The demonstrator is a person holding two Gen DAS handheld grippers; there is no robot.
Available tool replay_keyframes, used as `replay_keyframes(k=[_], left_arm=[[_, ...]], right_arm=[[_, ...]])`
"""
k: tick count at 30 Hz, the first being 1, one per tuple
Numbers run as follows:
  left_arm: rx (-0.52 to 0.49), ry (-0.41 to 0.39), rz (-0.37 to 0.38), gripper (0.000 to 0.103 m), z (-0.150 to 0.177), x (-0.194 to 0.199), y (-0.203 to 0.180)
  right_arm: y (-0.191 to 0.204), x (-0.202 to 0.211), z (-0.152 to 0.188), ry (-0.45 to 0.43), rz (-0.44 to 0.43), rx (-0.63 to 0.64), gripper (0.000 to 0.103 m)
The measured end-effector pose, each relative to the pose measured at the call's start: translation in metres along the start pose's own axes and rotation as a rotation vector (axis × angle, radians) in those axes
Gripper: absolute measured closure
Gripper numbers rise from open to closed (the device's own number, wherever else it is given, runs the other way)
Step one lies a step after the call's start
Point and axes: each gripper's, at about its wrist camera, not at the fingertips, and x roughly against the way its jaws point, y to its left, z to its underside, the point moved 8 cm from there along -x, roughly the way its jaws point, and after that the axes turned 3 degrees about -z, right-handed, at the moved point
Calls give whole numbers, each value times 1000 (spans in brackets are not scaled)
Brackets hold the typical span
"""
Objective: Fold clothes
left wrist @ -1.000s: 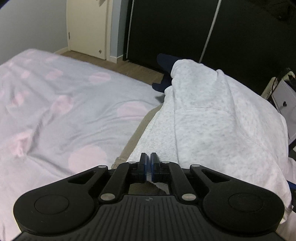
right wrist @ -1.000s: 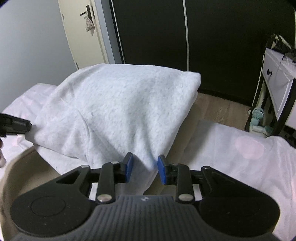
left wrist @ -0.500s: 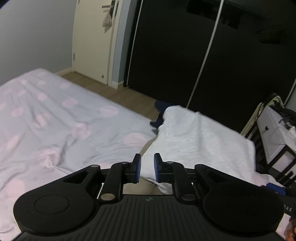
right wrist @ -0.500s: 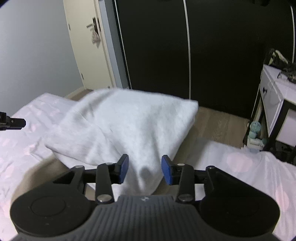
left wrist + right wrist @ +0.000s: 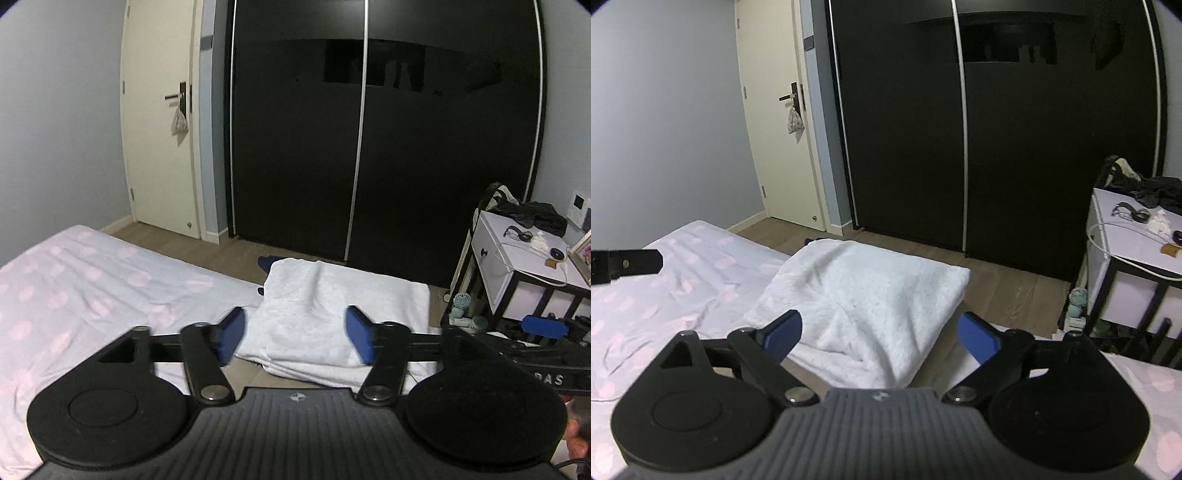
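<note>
Folded sweatshirt (image 5: pixel 864 291) on bed (image 5: pixel 683 280): soft, light, floppy; grab near-edge corners. Left gripper (image 5: pixel 295 334) and right gripper (image 5: pixel 882 336) just opened wide, nothing between fingers.

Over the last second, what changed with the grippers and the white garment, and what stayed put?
Both grippers let go and pulled up and back. The left gripper, a second ago pinched on the garment's edge, has just opened its jaws wide, nothing between them. The right gripper has just opened wide too, clear of the cloth. The folded white garment dropped flat on the bed. The bed, dark wardrobe and door are unchanged.
</note>
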Motion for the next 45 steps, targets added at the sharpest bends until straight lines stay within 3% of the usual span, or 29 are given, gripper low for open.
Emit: replay_keyframes(k=[6,14,26,45], left_arm=[[-78,-6,-71,30,31,25,-25],[-35,7,-123,29,68,53,-33],[94,27,-110,29,88,80,-43],[82,34,-171,29,97,96,-73]], right_arm=[[5,35,13,1,34,17,5],[8,70,31,25,43,18,5],[3,113,55,18,9,51,5],[-11,137,58,-53,-50,50,3]])
